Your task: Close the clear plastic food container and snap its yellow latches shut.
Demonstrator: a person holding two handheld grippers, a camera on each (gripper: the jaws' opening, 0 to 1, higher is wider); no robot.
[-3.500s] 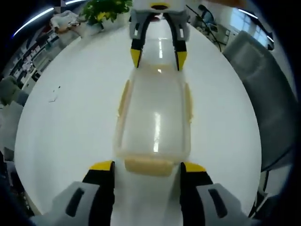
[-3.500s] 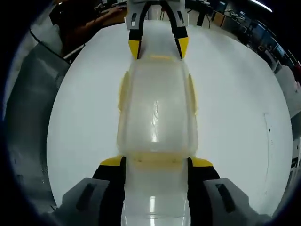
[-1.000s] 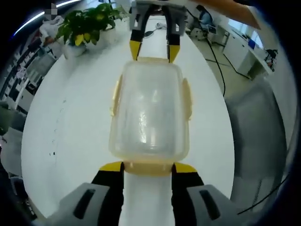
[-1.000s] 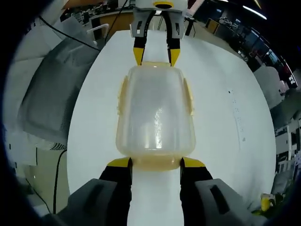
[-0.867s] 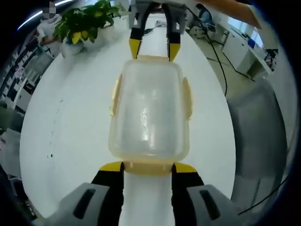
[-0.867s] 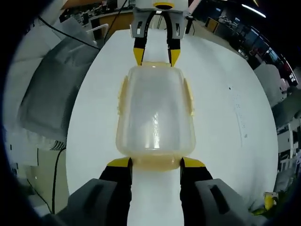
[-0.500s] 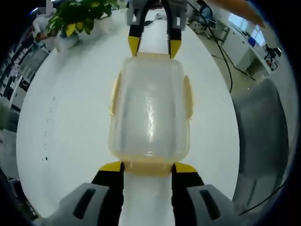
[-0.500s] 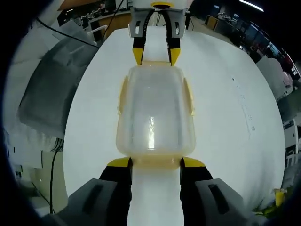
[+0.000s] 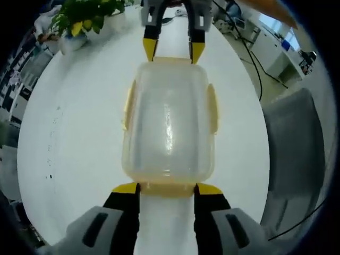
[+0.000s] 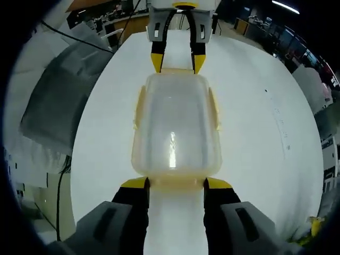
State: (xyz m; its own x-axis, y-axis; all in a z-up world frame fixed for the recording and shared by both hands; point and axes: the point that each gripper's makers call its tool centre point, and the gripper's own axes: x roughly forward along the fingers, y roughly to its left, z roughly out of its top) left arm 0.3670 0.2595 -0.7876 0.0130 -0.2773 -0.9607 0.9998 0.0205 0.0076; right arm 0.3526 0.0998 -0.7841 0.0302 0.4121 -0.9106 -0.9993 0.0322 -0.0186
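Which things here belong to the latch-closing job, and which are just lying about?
Part of the job:
- clear plastic food container with yellow latches, on the white table
- left gripper, jaws at the near end latch
- right gripper, jaws at the opposite end latch

Lying about:
- green potted plant
- grey chair

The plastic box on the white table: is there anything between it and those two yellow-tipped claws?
Nothing visible. The box lies between them, the left gripper at one end latch and the right gripper at the opposite end.
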